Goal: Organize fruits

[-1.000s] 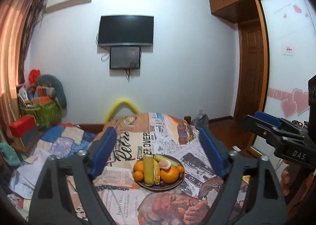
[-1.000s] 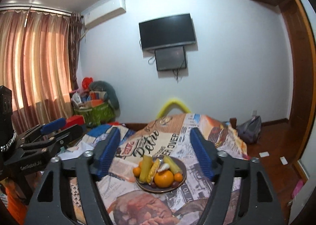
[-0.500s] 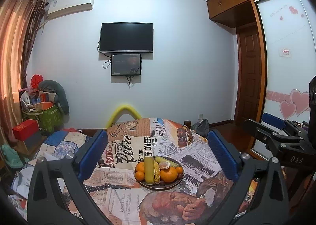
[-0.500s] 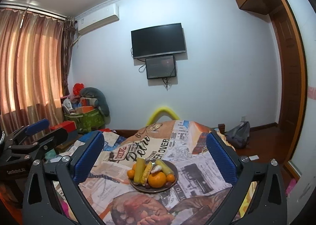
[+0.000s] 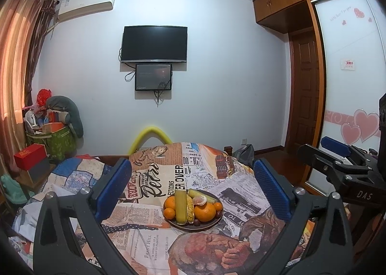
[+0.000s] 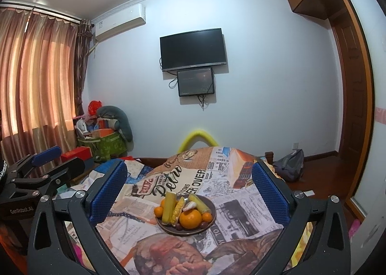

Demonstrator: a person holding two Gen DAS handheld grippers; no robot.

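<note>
Both tongs have spread wider above the plate.

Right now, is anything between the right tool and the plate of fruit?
Nothing visible. The right tool is open and empty, and only bare printed cloth lies between it and the plate. The left tool stands off to the side, clear of that path.
</note>
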